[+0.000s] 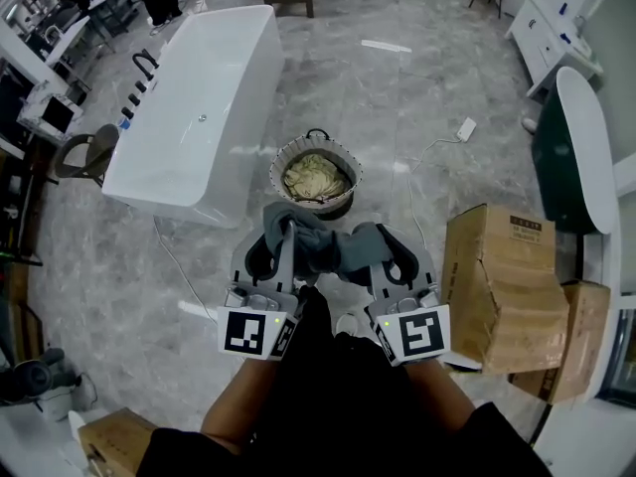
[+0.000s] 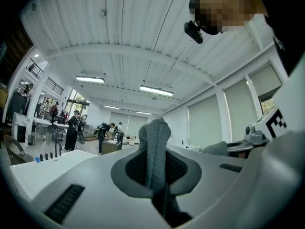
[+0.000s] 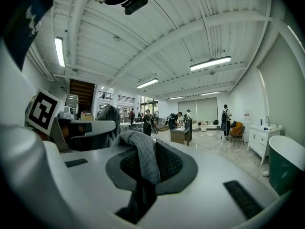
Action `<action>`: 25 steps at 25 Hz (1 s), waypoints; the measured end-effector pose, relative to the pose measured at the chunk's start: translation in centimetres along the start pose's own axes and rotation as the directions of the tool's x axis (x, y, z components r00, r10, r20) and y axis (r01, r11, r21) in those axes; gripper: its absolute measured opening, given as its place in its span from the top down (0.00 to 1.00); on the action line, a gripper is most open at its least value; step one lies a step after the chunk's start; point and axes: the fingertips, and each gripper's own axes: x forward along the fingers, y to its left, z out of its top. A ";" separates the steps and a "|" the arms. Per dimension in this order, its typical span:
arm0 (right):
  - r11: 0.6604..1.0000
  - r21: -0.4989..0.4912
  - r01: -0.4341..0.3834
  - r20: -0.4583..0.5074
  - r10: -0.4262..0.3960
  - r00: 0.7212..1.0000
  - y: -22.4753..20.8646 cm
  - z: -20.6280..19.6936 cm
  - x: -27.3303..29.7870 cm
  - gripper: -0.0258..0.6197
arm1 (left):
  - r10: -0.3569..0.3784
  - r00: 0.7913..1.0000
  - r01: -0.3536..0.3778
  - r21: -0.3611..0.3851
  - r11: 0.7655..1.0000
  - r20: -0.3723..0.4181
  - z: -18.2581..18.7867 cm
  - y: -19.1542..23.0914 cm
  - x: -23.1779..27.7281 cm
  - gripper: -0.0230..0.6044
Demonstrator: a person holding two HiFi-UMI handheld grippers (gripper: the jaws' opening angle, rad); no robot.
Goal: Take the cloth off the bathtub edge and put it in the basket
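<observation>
We've got the white tub (image 1: 189, 107) on the floor at upper left; the basket (image 1: 316, 175) just beside its near corner, with a pale bundle (image 1: 315, 177) inside; the grey cloth (image 1: 323, 244) is off the tub, strung between our grippers on our side of the basket; left gripper (image 1: 278, 244) and right gripper (image 1: 383, 254) are each clamped nearly closed on a fold of it.
</observation>
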 end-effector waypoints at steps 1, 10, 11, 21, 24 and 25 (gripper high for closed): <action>1.000 -0.001 0.003 0.000 -0.003 1.000 -0.2 0.2 0.7 0.89 | -0.005 1.000 0.005 0.020 1.000 0.000 0.1 0.3 0.7 0.91; 0.999 -0.004 0.032 0.026 -0.032 0.999 -2.9 2.0 8.3 0.89 | -0.020 1.000 0.020 0.029 0.999 0.006 0.0 5.3 7.4 0.91; 0.999 -0.008 0.033 0.021 -0.033 0.999 -2.9 2.0 9.3 0.89 | -0.024 1.000 0.024 0.026 0.999 0.007 0.0 6.0 8.0 0.91; 1.000 0.010 0.025 0.025 -0.025 0.999 -1.5 4.0 17.6 0.89 | -0.051 0.998 0.051 -0.004 0.999 0.023 0.8 12.4 12.4 0.91; 0.999 -0.002 0.033 0.018 -0.033 0.999 -1.9 4.3 18.9 0.89 | -0.075 0.997 0.075 -0.002 0.997 0.027 0.6 12.8 13.4 0.91; 0.999 -0.006 0.037 0.017 -0.037 0.999 -2.0 4.4 19.3 0.89 | -0.080 0.996 0.080 -0.005 0.997 0.028 0.5 13.0 13.6 0.91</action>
